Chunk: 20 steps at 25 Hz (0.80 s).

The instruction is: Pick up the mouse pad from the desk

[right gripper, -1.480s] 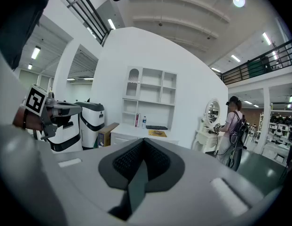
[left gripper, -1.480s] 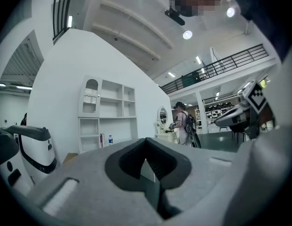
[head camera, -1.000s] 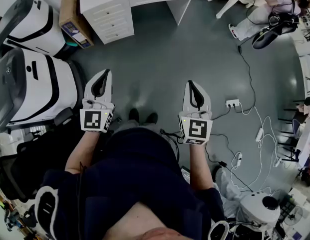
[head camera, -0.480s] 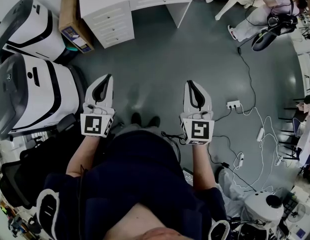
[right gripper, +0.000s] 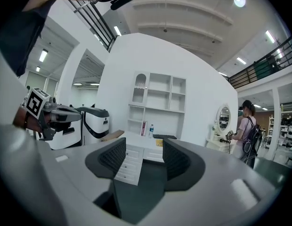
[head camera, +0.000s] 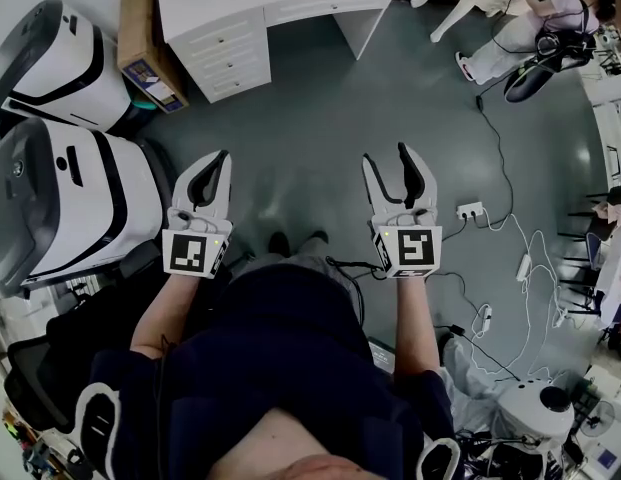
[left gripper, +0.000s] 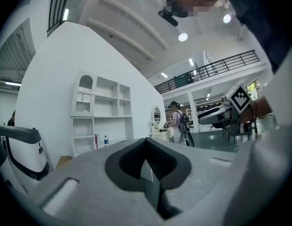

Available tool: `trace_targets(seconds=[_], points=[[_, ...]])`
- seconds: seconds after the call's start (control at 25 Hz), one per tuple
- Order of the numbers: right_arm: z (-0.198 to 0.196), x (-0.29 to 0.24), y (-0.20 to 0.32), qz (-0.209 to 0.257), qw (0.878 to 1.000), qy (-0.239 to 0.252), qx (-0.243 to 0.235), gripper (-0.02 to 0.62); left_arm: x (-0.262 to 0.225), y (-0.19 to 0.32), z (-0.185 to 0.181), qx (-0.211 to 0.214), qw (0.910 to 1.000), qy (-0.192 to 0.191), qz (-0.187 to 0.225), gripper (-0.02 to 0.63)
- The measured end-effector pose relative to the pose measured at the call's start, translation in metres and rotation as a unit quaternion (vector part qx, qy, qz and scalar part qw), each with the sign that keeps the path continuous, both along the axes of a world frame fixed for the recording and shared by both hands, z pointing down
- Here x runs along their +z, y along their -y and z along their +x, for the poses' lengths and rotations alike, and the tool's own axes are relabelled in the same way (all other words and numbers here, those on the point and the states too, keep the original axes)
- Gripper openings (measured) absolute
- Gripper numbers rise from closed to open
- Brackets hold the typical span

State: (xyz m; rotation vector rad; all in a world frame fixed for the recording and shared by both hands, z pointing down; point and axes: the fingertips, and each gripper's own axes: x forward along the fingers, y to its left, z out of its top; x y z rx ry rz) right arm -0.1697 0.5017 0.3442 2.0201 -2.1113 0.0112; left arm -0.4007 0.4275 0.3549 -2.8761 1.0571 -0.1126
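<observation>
A dark flat mouse pad (right gripper: 164, 136) lies on the white desk (right gripper: 136, 139), far ahead in the right gripper view, with a yellow item (right gripper: 159, 143) beside it. The head view shows only the desk's front and drawers (head camera: 230, 28) at the top; the pad is out of that view. My right gripper (head camera: 393, 156) is held level over the grey floor, its jaws opening with nothing between them (right gripper: 145, 154). Beside it, my left gripper (head camera: 212, 171) has its jaws together and empty (left gripper: 146, 160). Both are well short of the desk.
Two white machines (head camera: 65, 178) (head camera: 60, 53) stand at the left, with a cardboard box (head camera: 145, 33) next to the desk. Cables and power strips (head camera: 468, 208) lie on the floor at the right. A person (head camera: 530, 28) sits at the far right. White shelves (right gripper: 160, 102) rise behind the desk.
My right gripper's jaws have gone from shut to wide apart. Both grippers have moved a little forward, toward the desk. The left jaws stay shut.
</observation>
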Motion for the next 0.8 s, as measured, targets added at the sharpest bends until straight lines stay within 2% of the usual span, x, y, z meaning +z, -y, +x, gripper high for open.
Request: trace_targets(seconds=[0.24, 0.32, 0.56, 0.8], points=[[0.012, -0.005, 0.031, 0.009, 1.000, 0.000, -0.015, 0.341, 0.003, 0.020, 0.011, -0.002, 1.0000, -0.003, -0.006, 0.000], [0.022, -0.005, 0.045, 0.012, 1.000, 0.000, -0.020, 0.354, 0.007, 0.030, 0.019, -0.007, 0.9999, -0.001, -0.011, 0.000], [0.071, -0.002, 0.101, 0.019, 0.999, 0.004, -0.040, 0.364, 0.009, 0.076, 0.056, -0.039, 0.9992, 0.000, -0.011, 0.000], [0.141, 0.007, 0.170, 0.015, 0.997, 0.011, -0.069, 0.362, -0.005, 0.135, 0.117, -0.081, 0.9967, -0.009, 0.006, 0.000]])
